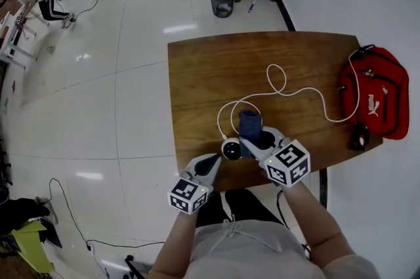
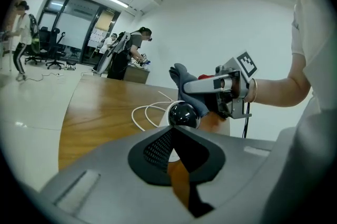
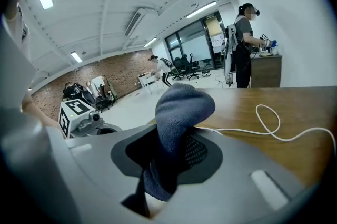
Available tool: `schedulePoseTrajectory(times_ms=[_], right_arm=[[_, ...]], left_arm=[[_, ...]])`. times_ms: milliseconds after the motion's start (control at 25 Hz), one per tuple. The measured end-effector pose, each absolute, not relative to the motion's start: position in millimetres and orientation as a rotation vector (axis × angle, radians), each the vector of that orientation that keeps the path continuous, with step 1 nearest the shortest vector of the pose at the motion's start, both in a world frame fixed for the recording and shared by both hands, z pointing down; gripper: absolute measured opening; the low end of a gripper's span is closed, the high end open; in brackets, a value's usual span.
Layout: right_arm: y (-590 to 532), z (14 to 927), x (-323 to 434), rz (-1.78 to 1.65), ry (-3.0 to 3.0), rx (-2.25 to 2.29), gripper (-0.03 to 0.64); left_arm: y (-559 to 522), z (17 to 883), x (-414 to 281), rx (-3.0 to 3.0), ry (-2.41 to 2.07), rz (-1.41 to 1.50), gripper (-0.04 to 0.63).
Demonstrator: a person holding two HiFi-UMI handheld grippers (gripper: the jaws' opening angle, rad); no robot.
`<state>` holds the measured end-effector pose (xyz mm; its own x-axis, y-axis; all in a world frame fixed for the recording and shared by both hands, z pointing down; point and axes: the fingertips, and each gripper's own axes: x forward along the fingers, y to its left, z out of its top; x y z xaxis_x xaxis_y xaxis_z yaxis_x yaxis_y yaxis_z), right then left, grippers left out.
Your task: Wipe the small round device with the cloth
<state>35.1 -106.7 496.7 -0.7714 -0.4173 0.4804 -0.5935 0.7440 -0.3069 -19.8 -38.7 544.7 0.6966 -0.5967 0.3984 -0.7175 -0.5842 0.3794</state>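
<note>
Blue-grey cloth [image 3: 179,112], pinched in the right gripper [image 1: 257,138], sits just right of the small round device [image 2: 184,114]; the left gripper [image 2: 176,146], jaws together and empty, points at it

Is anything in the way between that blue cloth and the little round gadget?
Nothing visible. The right claw holds the cloth right beside the round device; the shut left claw sits on its other side.
</note>
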Motion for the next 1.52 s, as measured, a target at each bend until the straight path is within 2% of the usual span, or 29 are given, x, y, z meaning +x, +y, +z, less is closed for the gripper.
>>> schedulePoseTrajectory(times_ms=[320, 720, 880, 1200, 1520], right_arm=[[-112.5, 553.1, 49.5, 0.711, -2.369, 0.778, 0.109], [-114.2, 609.6, 55.8, 0.965, -2.267, 0.755, 0.110], [-127.1, 586.3, 58.5, 0.954, -2.313, 0.737, 0.110], [-141.5, 468.1, 26.4, 0.839, -2.597, 0.545, 0.110], [-130.7, 496.2, -5.0, 0.692, -2.515, 0.409, 0.109]], left_arm=[[-49.8, 553.9, -15.2, 2.333, -1.037, 0.306, 0.005], [-63.0, 556.7, -20.4, 2.318, -1.062, 0.293, 0.003], [-62.9, 556.5, -20.7, 2.323, -1.047, 0.306, 0.003], [-68.5, 546.9, -25.5, 2.325, -1.057, 0.303, 0.003], [-68.2, 539.5, -24.5, 2.372, -1.069, 0.337, 0.003]])
